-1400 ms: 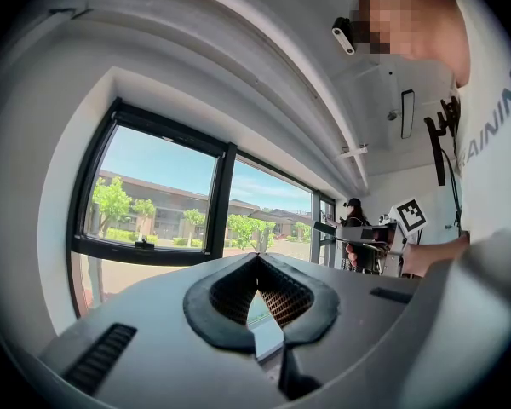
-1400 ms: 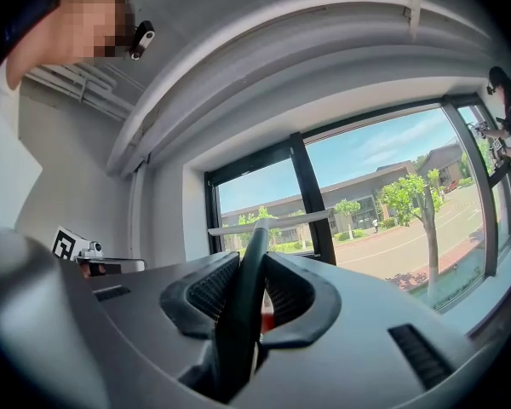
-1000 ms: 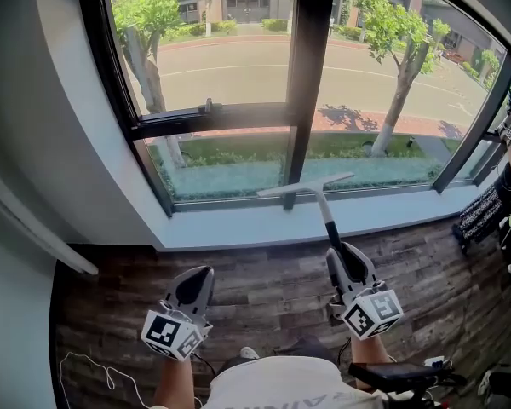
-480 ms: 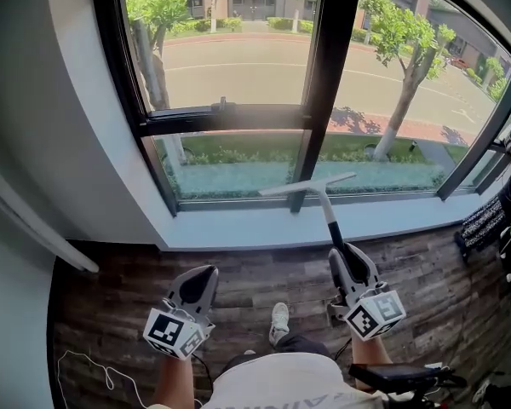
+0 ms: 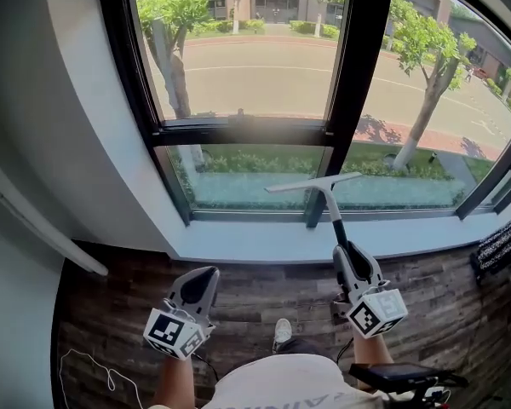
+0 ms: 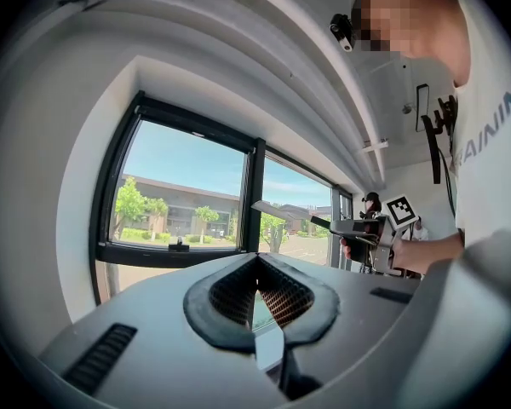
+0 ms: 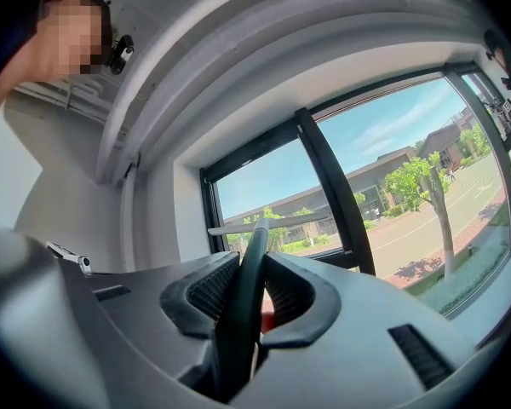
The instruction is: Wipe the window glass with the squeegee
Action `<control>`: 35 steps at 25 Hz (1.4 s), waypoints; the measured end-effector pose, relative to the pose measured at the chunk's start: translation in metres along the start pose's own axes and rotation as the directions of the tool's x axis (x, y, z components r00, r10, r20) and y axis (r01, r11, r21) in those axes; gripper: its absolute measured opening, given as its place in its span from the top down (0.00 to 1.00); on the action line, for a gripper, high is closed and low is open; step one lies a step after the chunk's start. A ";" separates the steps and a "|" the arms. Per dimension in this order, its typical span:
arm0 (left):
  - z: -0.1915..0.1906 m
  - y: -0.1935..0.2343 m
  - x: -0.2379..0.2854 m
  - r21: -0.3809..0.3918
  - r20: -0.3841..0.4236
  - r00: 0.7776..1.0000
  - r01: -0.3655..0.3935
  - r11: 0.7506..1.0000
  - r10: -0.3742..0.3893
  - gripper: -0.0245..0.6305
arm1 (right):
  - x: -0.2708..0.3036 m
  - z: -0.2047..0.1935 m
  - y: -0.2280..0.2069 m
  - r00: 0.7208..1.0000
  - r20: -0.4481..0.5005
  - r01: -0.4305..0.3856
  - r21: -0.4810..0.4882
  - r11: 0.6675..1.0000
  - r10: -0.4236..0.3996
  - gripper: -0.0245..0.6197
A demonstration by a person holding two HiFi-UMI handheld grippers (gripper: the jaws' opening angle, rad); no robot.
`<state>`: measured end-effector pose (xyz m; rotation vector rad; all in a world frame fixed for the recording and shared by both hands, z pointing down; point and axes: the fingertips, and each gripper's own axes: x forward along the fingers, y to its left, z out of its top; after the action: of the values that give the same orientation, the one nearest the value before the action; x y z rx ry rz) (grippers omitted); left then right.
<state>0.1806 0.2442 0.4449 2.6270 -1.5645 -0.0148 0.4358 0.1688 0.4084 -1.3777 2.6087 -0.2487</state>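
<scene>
I am holding the right gripper clamped on the squeegee handle, blade raised near the lower window glass ready for a stroke, while holding the left gripper closed, empty and low, clear of it.
</scene>
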 end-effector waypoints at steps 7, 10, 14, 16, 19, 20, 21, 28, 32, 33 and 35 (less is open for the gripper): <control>0.007 0.022 0.072 0.003 -0.012 0.999 -0.031 1.000 0.031 0.94 | 0.057 0.002 -0.064 1.000 -0.022 0.009 0.020 1.000 -0.008 0.81; 0.013 0.025 0.105 0.007 -0.012 0.999 -0.042 0.999 0.042 0.94 | 0.077 0.007 -0.087 1.000 -0.024 -0.012 0.008 1.000 0.013 0.81; 0.018 0.026 0.140 0.025 -0.025 0.999 -0.043 0.999 0.044 0.94 | 0.101 0.011 -0.113 0.999 -0.020 -0.027 0.007 1.000 0.027 0.81; 0.018 0.030 0.154 0.039 -0.033 0.999 -0.040 0.998 0.041 0.94 | 0.114 0.010 -0.123 0.999 -0.021 -0.026 0.019 0.999 0.027 0.81; 0.018 0.043 0.169 0.035 -0.034 0.998 -0.047 0.998 0.048 0.94 | 0.130 0.006 -0.130 0.999 -0.023 -0.041 0.024 0.999 0.042 0.81; 0.018 0.048 0.173 0.028 -0.032 0.998 -0.049 0.998 0.050 0.94 | 0.136 0.004 -0.133 0.999 -0.028 -0.038 0.026 0.999 0.038 0.81; 0.019 0.052 0.177 0.024 -0.031 0.998 -0.048 0.999 0.049 0.94 | 0.141 0.003 -0.136 0.999 -0.034 -0.031 0.028 0.999 0.032 0.81; 0.016 0.109 0.215 0.004 -0.026 1.000 -0.004 1.000 0.004 0.94 | 0.194 0.001 -0.140 1.000 -0.026 0.018 -0.008 1.000 -0.018 0.81; 0.022 0.153 0.242 0.011 -0.015 0.998 0.061 0.998 -0.061 0.94 | 0.234 0.004 -0.130 0.998 -0.002 0.060 -0.041 0.997 -0.061 0.81; 0.025 0.165 0.248 0.019 -0.013 0.997 0.077 0.997 -0.077 0.94 | 0.245 0.005 -0.128 0.997 0.006 0.076 -0.048 0.996 -0.076 0.81; 0.032 0.192 0.257 0.035 -0.011 0.995 0.102 0.994 -0.102 0.94 | 0.267 0.006 -0.121 0.994 0.018 0.104 -0.054 0.993 -0.103 0.81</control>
<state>0.1336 -0.0747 0.4372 2.7275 -1.4390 0.0190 0.3854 -0.1203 0.4087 -1.5296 2.5531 -0.1814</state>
